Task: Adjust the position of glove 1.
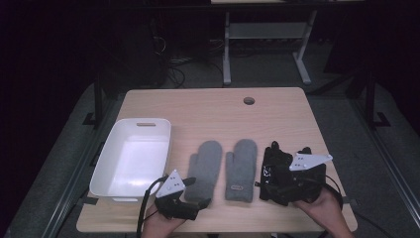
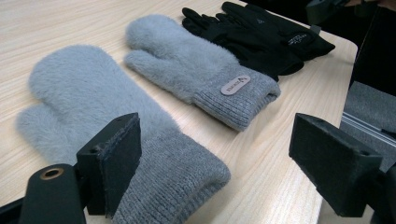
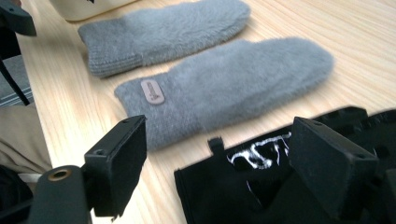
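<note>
Two fluffy grey mittens lie side by side mid-table, cuffs toward me: the left mitten (image 1: 205,166) (image 2: 93,93) (image 3: 173,28) and the right mitten (image 1: 241,166) (image 2: 187,60) (image 3: 233,84), which has a small label on its cuff. A pair of black gloves (image 1: 272,161) (image 2: 261,32) (image 3: 233,196) lies to their right. My left gripper (image 1: 198,203) (image 2: 219,154) is open, its jaws standing either side of the left mitten's cuff. My right gripper (image 1: 270,184) (image 3: 219,154) is open low over the black gloves' cuff end, nothing pinched.
An empty white bin (image 1: 106,158) (image 3: 79,7) stands at the table's left side. The wooden table (image 1: 208,109) has a round cable hole (image 1: 249,100) near its far edge. Another desk's legs stand on the dark floor beyond.
</note>
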`<state>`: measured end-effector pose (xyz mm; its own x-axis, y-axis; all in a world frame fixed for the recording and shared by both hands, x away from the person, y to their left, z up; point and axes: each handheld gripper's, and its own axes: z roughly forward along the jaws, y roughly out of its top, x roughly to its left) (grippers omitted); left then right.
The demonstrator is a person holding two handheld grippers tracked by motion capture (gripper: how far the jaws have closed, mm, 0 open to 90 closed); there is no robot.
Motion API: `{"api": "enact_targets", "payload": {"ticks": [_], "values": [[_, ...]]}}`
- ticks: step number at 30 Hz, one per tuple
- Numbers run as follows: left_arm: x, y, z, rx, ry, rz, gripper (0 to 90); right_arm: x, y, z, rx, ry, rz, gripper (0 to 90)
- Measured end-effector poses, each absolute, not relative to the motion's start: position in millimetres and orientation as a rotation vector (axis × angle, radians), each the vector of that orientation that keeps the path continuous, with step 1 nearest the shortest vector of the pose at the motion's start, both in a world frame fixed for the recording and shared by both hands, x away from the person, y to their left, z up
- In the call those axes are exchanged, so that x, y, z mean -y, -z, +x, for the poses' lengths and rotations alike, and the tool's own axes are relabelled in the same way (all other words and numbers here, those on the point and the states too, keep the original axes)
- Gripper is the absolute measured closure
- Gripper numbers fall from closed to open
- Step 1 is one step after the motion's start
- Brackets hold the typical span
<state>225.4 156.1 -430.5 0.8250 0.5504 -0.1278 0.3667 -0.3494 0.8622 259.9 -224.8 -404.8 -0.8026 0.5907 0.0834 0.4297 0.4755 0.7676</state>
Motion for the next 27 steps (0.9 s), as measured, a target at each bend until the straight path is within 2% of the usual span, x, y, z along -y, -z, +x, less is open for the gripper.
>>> {"api": "enact_targets", "payload": {"ticks": [17, 27], "values": [[-157, 430, 225, -0.683, -0.224, 1.982, 16.7, 178, 386, 292, -2.666, -1.132, 0.737, 19.5], [-160, 429, 225, -0.676, -0.232, 1.972, 16.7, 153, 398, 319, -2.747, -1.046, 0.715, 21.7]]}}
